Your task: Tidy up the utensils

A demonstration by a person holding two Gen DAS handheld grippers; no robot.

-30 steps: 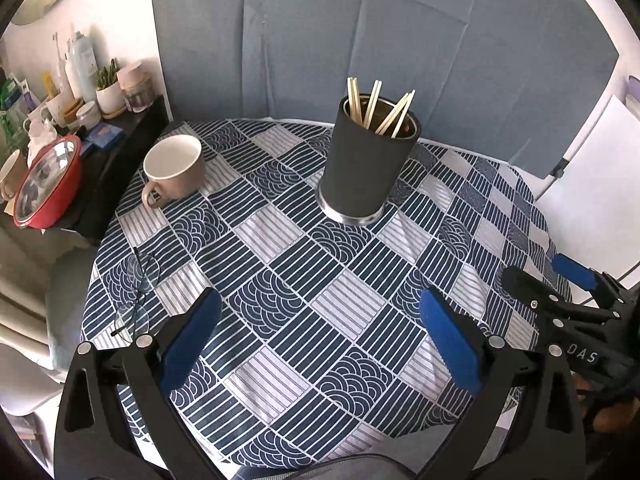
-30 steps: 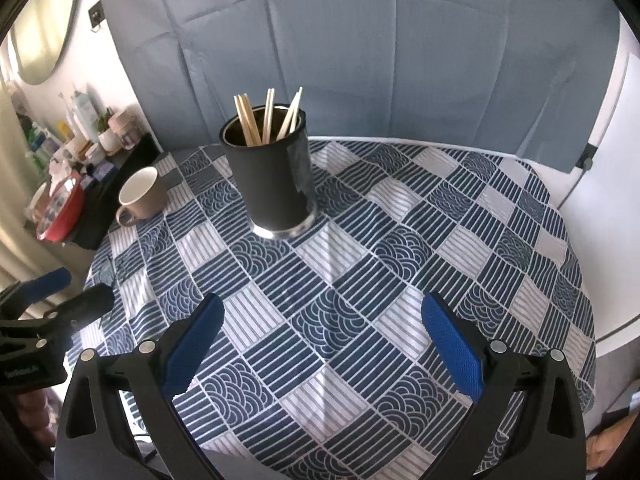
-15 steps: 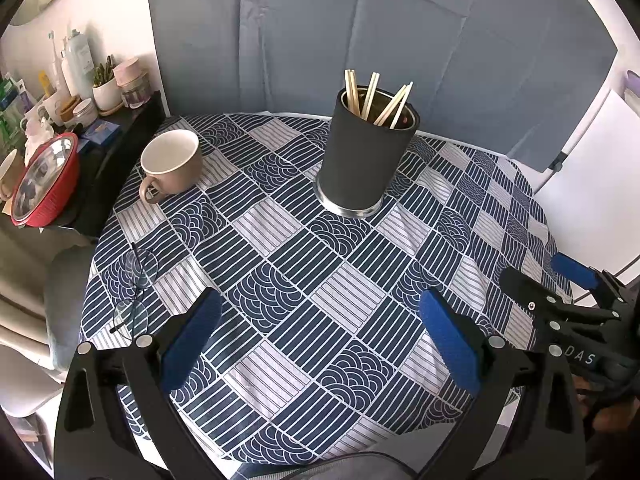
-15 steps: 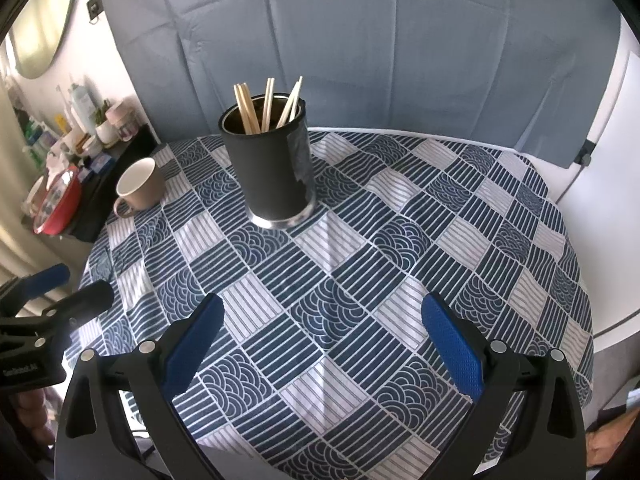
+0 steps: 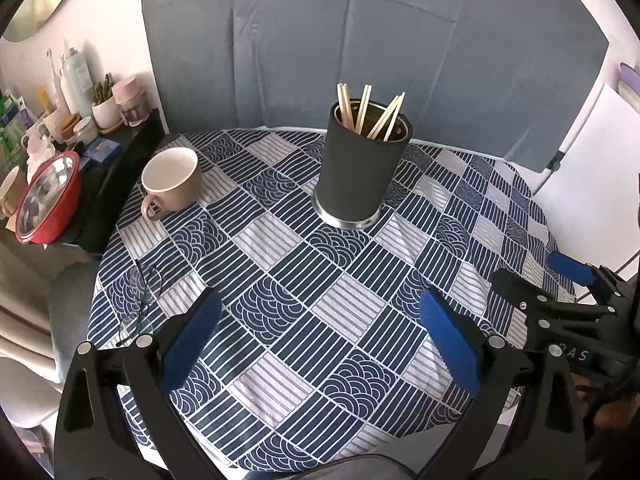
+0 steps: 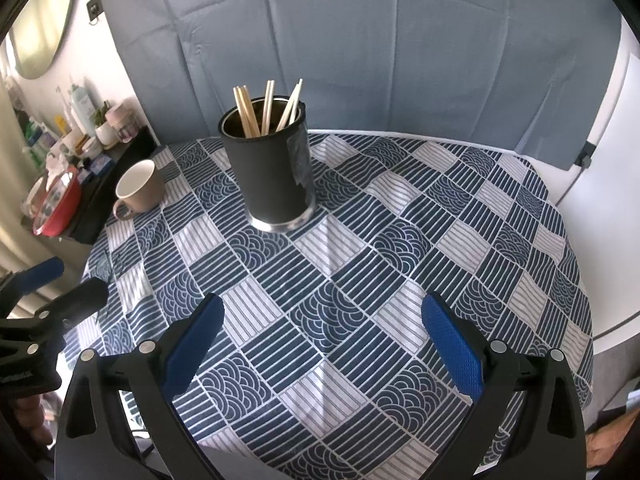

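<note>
Blue-grey backdrop, white wall, cluttered shelf

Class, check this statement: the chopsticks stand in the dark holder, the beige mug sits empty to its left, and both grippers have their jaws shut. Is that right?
One part is wrong: neither gripper is shut. The left gripper and right gripper each show jaws spread wide with nothing between, seen in their own wrist views. The chopsticks do stand in the dark holder, with the empty beige mug to its left.

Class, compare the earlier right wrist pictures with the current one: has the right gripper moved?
Yes. The right gripper has backed slightly away from the black holder, which now sits a little higher and farther off in its view.
</note>
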